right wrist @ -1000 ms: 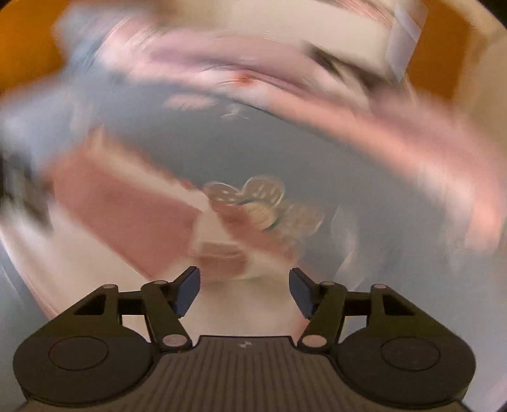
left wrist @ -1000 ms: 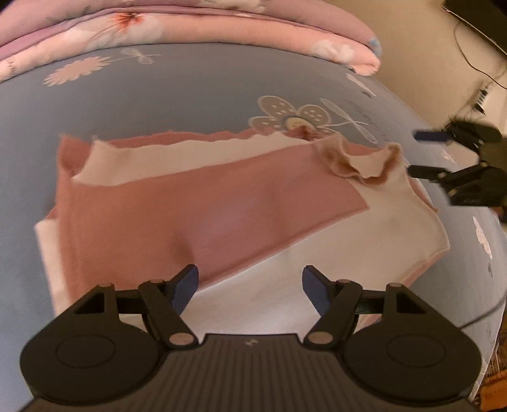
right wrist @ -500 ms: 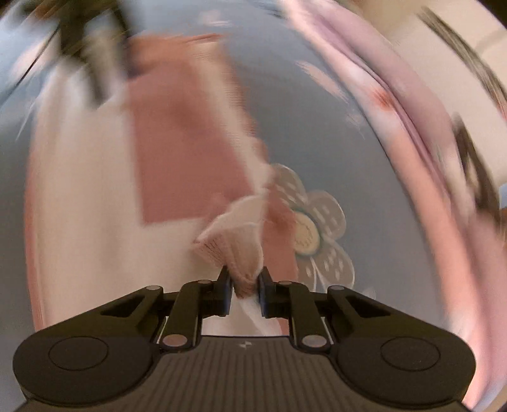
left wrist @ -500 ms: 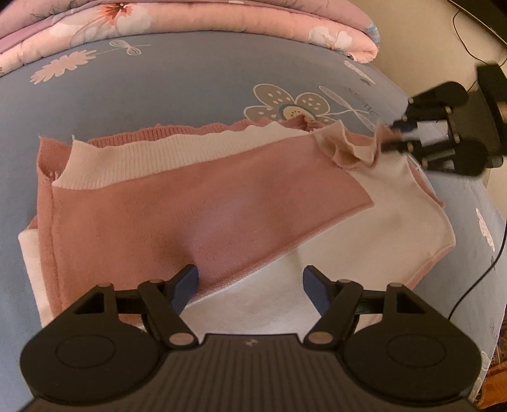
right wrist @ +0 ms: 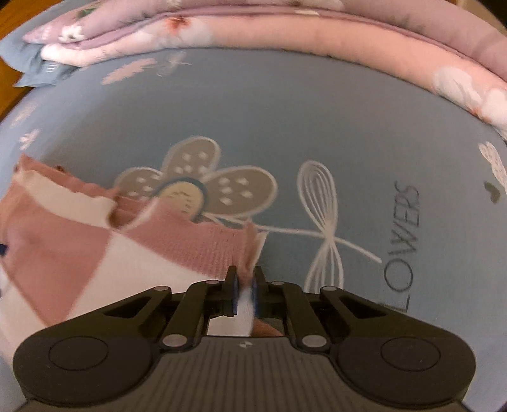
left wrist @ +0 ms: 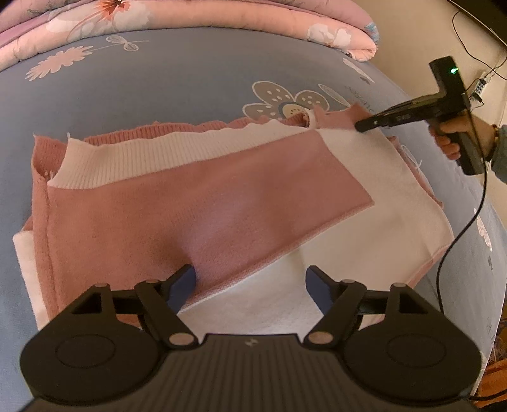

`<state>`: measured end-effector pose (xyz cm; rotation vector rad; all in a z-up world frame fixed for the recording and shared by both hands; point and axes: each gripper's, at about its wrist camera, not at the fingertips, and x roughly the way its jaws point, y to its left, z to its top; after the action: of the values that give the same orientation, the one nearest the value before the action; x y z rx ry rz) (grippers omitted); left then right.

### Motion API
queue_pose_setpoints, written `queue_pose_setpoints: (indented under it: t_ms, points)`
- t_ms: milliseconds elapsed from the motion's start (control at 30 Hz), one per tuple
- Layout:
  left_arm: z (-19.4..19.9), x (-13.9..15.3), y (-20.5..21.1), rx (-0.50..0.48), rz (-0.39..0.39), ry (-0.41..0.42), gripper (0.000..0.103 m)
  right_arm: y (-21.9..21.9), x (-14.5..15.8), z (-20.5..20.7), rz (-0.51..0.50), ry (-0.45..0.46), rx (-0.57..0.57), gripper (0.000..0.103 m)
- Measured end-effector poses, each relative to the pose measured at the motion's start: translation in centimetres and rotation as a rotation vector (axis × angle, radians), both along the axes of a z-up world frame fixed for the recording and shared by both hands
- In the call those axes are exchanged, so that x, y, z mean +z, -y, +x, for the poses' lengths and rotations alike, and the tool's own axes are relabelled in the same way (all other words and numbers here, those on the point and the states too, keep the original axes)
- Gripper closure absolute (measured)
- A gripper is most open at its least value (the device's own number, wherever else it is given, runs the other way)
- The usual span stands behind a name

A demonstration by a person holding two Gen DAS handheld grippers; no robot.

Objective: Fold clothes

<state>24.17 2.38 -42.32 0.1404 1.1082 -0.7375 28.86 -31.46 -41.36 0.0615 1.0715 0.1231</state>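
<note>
A pink and white knit sweater (left wrist: 221, 196) lies partly folded on the blue bedsheet (left wrist: 158, 82), with a pink panel laid across its white body. My left gripper (left wrist: 250, 282) hovers over the near edge of the sweater; its jaws are opening and pinch nothing. At the far right corner, a hand holds my right gripper (left wrist: 359, 126) at the neck edge. In the right wrist view, the right gripper (right wrist: 244, 285) is closing, and its pads press on the ribbed pink edge of the sweater (right wrist: 196, 250).
A folded pink floral quilt (left wrist: 190, 19) lies along the back of the bed and also shows in the right wrist view (right wrist: 285, 35). A black cable (left wrist: 459, 234) hangs from the right gripper over the bed's right edge. Bare floor with wires shows at top right.
The right gripper swung in from the right, rolled, and shut on the sweater's neck edge, drawing it out flat. The left gripper stayed in place with its jaws slightly wider.
</note>
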Motion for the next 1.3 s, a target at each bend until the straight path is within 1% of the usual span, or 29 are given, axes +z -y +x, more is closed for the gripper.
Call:
queue_pose_setpoints:
  t_ms: [33, 100, 133, 167, 200, 233, 267, 300, 367, 400, 467, 500, 533, 567, 633, 700, 767, 800, 867, 900, 933, 1000, 1033, 1067, 1100, 1167, 1200, 1233, 1300]
  points:
    - [0.0, 0.0, 0.1, -0.002, 0.004, 0.001, 0.025, 0.2, 0.1, -0.2, 0.004, 0.006, -0.029, 0.084]
    - [-0.1, 0.2, 0.2, -0.004, 0.012, 0.001, 0.025, 0.7, 1.5, -1.1, 0.016, 0.033, -0.072, 0.081]
    - [-0.1, 0.4, 0.2, -0.004, 0.015, 0.0, 0.025, 1.1, 2.6, -2.2, 0.012, 0.06, -0.105, 0.077]
    - [-0.4, 0.8, 0.2, 0.0, 0.022, 0.006, 0.025, 1.6, 3.7, -3.6, 0.032, 0.084, -0.142, 0.073]
    - [-0.7, 1.2, 0.1, 0.005, 0.028, 0.012, 0.025, 2.0, 4.4, -4.6, 0.077, 0.091, -0.168, 0.07]
    - [-0.9, 1.6, 0.1, 0.01, 0.035, 0.019, 0.025, 2.6, 4.6, -5.9, 0.144, 0.085, -0.196, 0.063]
    - [-1.6, 2.1, 0.0, 0.015, 0.037, 0.033, 0.025, 2.8, 4.3, -7.0, 0.186, 0.068, -0.22, 0.06]
    - [-2.3, 2.5, 0.0, 0.019, 0.039, 0.047, 0.025, 2.9, 3.8, -8.1, 0.223, 0.049, -0.242, 0.058]
    - [-3.8, 3.1, -0.1, 0.038, 0.05, 0.074, 0.025, 2.6, 1.5, -9.3, 0.276, 0.0, -0.276, 0.057]
    - [-4.5, 3.2, -0.1, 0.054, 0.06, 0.086, 0.025, 2.6, 0.2, -9.6, 0.294, -0.01, -0.303, 0.057]
    - [-5.9, 3.3, -0.2, 0.1, 0.084, 0.124, 0.025, 2.8, -0.4, -9.9, 0.353, 0.026, -0.341, 0.055]
    - [-6.1, 3.2, -0.5, 0.135, 0.097, 0.14, 0.025, 2.9, -0.7, -10.1, 0.384, 0.046, -0.36, 0.056]
    - [-6.4, 3.2, -0.8, 0.171, 0.11, 0.155, 0.025, 2.9, -0.6, -10.2, 0.412, 0.062, -0.363, 0.071]
    - [-6.2, 3.0, -1.2, 0.208, 0.122, 0.162, 0.025, 2.9, -0.6, -10.1, 0.412, 0.054, -0.367, 0.095]
    - [-5.3, 2.4, -2.1, 0.281, 0.114, 0.124, 0.025, 2.9, -0.3, -10.0, 0.382, 0.029, -0.379, 0.095]
    - [-4.5, 2.5, -2.8, 0.331, 0.083, 0.102, 0.025, 2.8, 0.7, -10.3, 0.357, 0.043, -0.384, 0.096]
    - [-4.2, 2.8, -3.0, 0.322, 0.07, 0.118, 0.025, 3.1, 1.8, -10.9, 0.34, 0.076, -0.404, 0.096]
    - [-4.1, 2.6, -2.8, 0.307, 0.084, 0.125, 0.025, 3.2, 1.8, -10.9, 0.335, 0.076, -0.416, 0.096]
    - [-3.6, 1.4, -2.7, 0.269, 0.105, 0.105, 0.025, 3.6, 0.3, -11.0, 0.359, 0.043, -0.459, 0.096]
    - [-3.3, 0.4, -2.7, 0.257, 0.124, 0.07, 0.025, 3.9, -0.5, -11.1, 0.363, 0.031, -0.472, 0.096]
    - [-3.1, -0.3, -2.7, 0.258, 0.13, 0.055, 0.024, 4.1, -0.9, -11.1, 0.388, 0.031, -0.491, 0.096]
    - [-2.9, -0.2, -2.9, 0.262, 0.107, 0.054, 0.023, 4.5, -1.7, -11.1, 0.442, 0.035, -0.531, 0.093]
    - [-2.7, 0.1, -3.0, 0.259, 0.109, 0.047, 0.023, 4.6, -1.3, -11.5, 0.452, 0.04, -0.538, 0.085]
    - [-2.8, 0.6, -2.9, 0.254, 0.109, 0.064, 0.023, 4.7, -0.9, -11.8, 0.458, 0.046, -0.544, 0.076]
    - [-3.0, 1.2, -2.8, 0.248, 0.109, 0.085, 0.023, 4.5, -0.4, -12.5, 0.451, 0.055, -0.538, 0.074]
    - [-3.4, 2.3, -2.3, 0.226, 0.101, 0.122, 0.023, 4.1, 0.0, -14.2, 0.456, 0.042, -0.537, 0.065]
    - [-3.7, 2.7, -1.8, 0.205, 0.093, 0.141, 0.023, 3.9, 0.1, -15.1, 0.468, 0.031, -0.539, 0.065]
    - [-4.0, 3.1, -1.1, 0.172, 0.077, 0.163, 0.023, 3.5, 0.1, -16.0, 0.486, 0.016, -0.54, 0.062]
    - [-4.2, 3.7, 0.7, 0.087, 0.036, 0.223, 0.023, 2.3, 0.0, -17.1, 0.481, -0.004, -0.518, 0.061]
